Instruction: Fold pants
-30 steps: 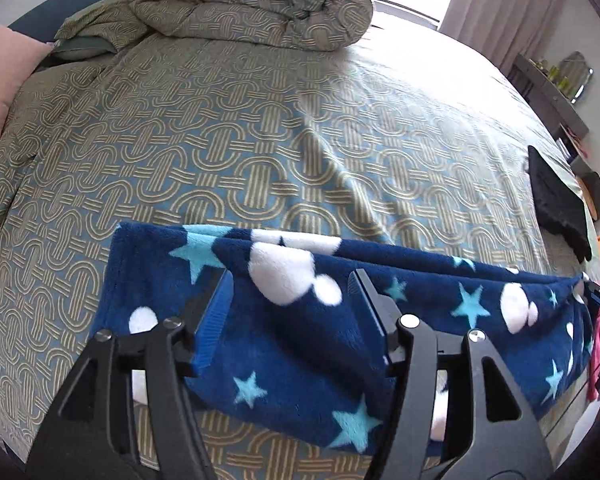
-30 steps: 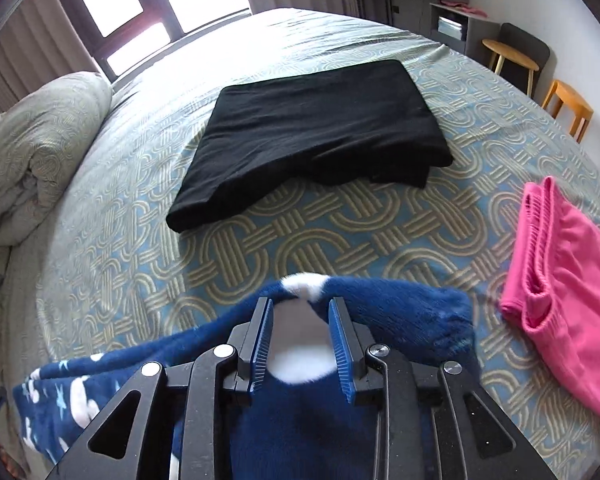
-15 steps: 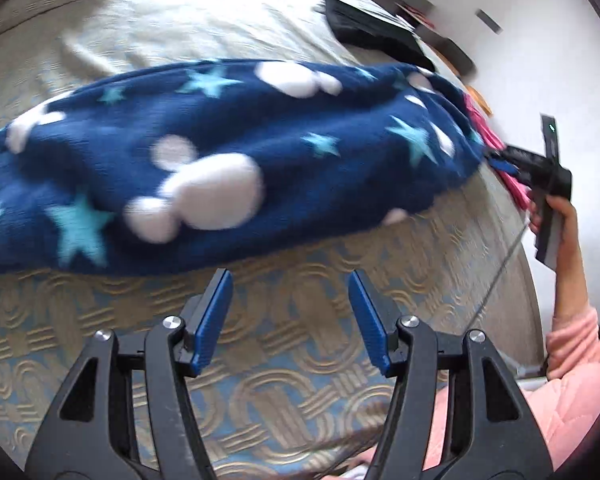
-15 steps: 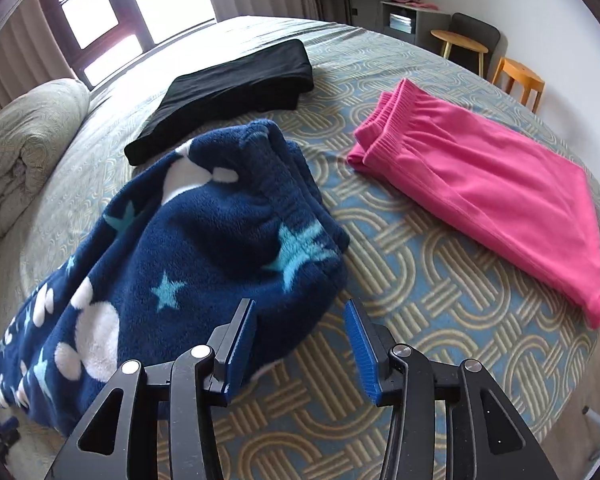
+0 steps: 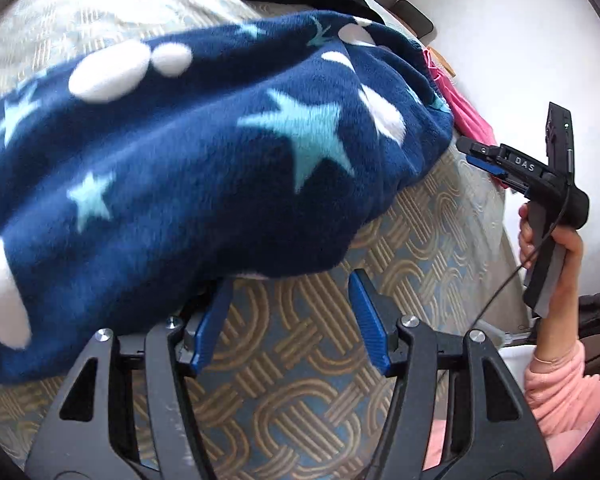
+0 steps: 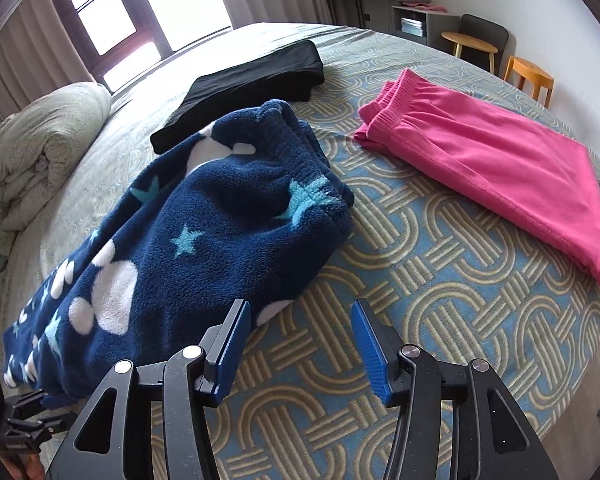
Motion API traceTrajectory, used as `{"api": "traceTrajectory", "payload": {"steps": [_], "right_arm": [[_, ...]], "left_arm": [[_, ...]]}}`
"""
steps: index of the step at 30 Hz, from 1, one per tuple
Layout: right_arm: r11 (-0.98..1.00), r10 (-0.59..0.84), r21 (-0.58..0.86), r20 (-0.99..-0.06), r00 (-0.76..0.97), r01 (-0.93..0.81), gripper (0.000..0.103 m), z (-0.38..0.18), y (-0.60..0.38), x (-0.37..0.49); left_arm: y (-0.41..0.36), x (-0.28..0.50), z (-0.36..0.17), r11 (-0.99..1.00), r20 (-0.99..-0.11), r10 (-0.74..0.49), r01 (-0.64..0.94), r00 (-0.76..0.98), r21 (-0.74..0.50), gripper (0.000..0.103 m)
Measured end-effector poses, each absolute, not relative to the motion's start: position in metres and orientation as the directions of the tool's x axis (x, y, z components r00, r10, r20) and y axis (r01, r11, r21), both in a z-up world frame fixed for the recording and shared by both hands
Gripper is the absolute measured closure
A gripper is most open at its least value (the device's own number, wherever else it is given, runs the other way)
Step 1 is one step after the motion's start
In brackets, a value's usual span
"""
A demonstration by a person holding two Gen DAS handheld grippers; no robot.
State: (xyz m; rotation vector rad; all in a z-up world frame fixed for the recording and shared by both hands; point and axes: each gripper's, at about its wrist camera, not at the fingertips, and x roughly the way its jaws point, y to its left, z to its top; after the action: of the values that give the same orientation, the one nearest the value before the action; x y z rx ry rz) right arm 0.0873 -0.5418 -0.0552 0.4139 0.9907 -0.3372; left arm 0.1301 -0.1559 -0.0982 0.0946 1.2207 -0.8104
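Patterned bedspread w/ navy fleece pants, pink & black folded prs; left gripper agape, right gripper jaws just widened, both empty.

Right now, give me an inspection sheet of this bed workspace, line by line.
Surface: patterned bedspread, a bed cover with interlocking loops, bare in front of both claws.
Job's things: navy star pants, lying loosely folded, waistband toward the far side.
Clutter: pink pants folded flat to the right; black garment folded behind; rolled duvet at the far left.
Grippers: left claw open, empty, at the navy pants' edge; right claw has just been opening, nothing between its jaws.
Cables: thin black cable hanging from the right claw's handle.
Surroundings: window, curtains, grey shelf unit, wooden stools.
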Motion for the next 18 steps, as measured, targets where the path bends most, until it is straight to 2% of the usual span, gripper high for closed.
{"api": "traceTrajectory", "payload": {"steps": [3,7,10,18], "right_arm": [[0.85,-0.063,0.227,-0.853,0.519,0.476,0.05,-0.06,-0.551,0.086],[0.839,-0.051,0.252,-0.847,0.53,0.483,0.05,-0.061,-0.554,0.084],[0.828,-0.05,0.264,-0.843,0.536,0.494,0.049,-0.064,-0.555,0.078],[0.803,-0.016,0.301,-0.852,0.523,0.514,0.049,-0.075,-0.56,0.072]], "left_arm": [[-0.167,0.163,-0.068,0.761,-0.845,-0.465,0.607,0.265,-0.229,0.042],[-0.158,0.215,-0.053,0.819,-0.819,-0.481,0.493,0.313,-0.293,0.042],[-0.15,0.221,-0.054,0.829,-0.814,-0.486,0.461,0.316,-0.316,0.042],[-0.144,0.207,-0.053,0.829,-0.831,-0.441,0.508,0.339,-0.233,0.042]]}}
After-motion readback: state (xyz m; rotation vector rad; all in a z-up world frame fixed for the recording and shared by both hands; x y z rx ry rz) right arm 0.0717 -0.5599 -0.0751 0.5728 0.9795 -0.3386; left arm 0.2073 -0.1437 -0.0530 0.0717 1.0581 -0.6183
